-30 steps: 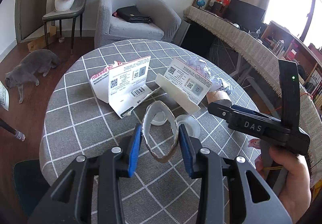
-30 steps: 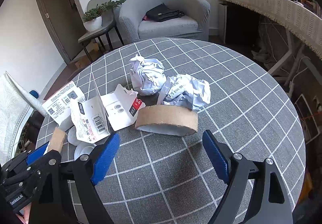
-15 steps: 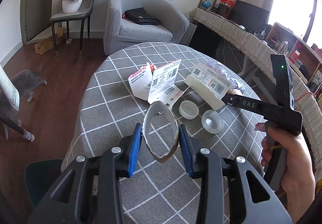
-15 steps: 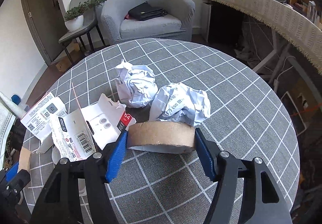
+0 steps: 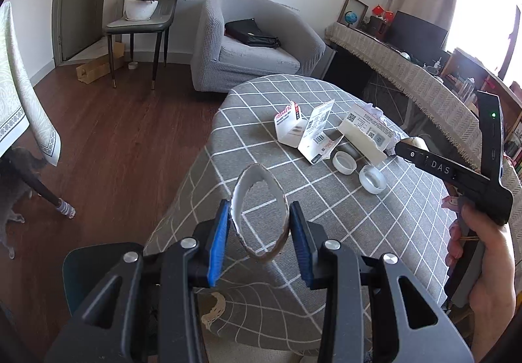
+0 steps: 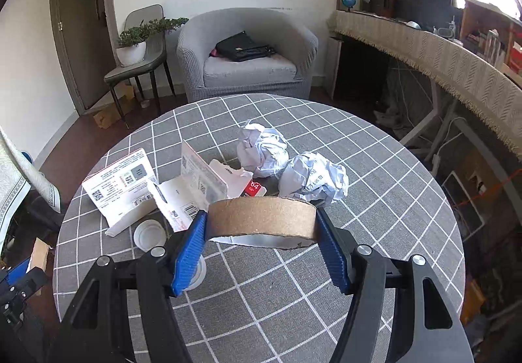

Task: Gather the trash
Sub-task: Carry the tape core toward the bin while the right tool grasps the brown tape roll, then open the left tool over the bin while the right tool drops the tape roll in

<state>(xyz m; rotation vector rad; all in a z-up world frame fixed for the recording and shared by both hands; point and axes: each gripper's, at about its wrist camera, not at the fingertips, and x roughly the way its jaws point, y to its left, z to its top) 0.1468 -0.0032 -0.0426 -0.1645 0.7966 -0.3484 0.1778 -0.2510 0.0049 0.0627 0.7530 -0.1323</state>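
Two cardboard rings in my tongs rn. Left tongs (image 5: 259, 232) pinch a squashed ring (image 5: 260, 211) by its sides, held over the tabletop (image 5: 342, 209) edge, above the floor side. Right tongs (image 6: 261, 234) just closed in, now clamp the wide ring (image 6: 262, 216) end to end, lifted clear of the cloth. Rest of trash on tabletop: 2 crumpled paper balls (image 6: 262, 149), torn cartons (image 6: 122, 182), 2 white lids (image 5: 344, 161).

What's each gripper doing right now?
Left gripper: shut on a squashed cardboard ring.
Right gripper: jaws have just closed, now shut on a wide cardboard ring.
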